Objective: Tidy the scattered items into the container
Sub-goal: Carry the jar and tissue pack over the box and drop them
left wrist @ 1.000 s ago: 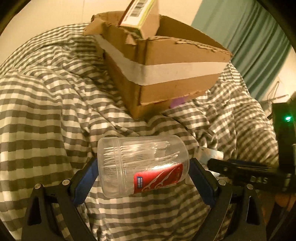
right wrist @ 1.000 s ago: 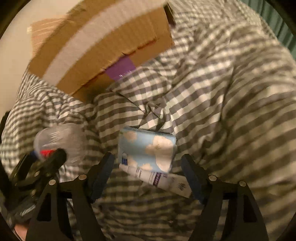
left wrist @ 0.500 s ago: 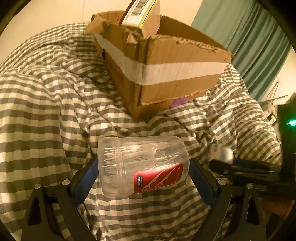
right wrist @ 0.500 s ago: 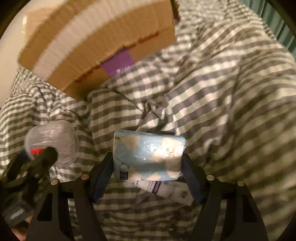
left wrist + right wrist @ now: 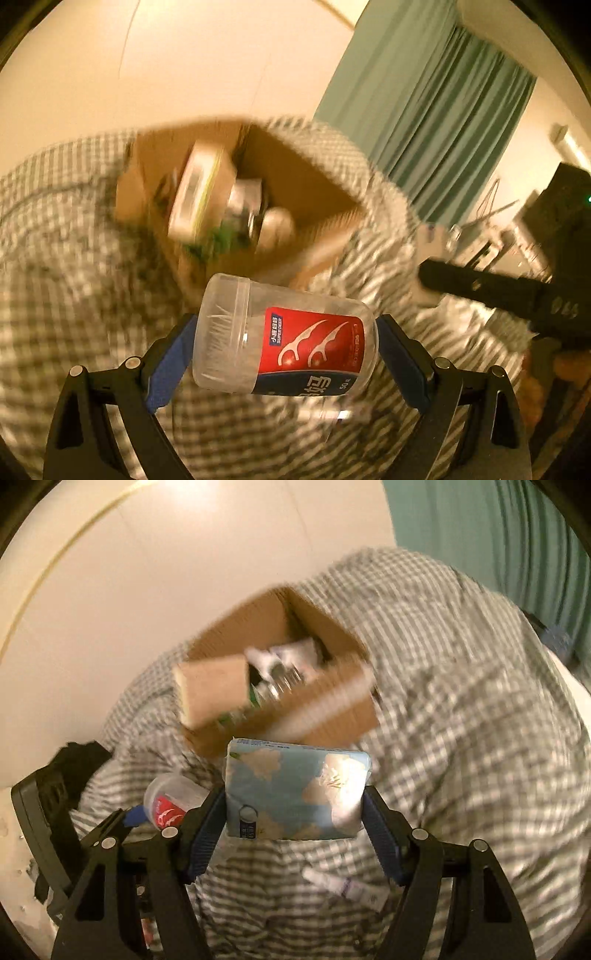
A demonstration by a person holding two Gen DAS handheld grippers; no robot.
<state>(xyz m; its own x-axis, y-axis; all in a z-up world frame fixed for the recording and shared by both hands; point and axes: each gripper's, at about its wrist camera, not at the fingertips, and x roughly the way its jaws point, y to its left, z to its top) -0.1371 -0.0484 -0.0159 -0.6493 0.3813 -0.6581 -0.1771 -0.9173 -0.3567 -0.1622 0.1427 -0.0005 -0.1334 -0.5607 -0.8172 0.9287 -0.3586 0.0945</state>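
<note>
Covering the bed, a grey checked duvet (image 5: 461, 716) is seen under an open cardboard box (image 5: 306, 184), while a floss-pick jar (image 5: 284, 339) is clamped by the left gripper (image 5: 286, 354) and a tissue pack (image 5: 295, 794) by the right gripper (image 5: 295, 812), before a teal curtain (image 5: 436, 110).

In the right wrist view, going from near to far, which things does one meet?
White tube on the bedding → blue tissue pack held in the right tool → open cardboard box → cream wall.
</note>
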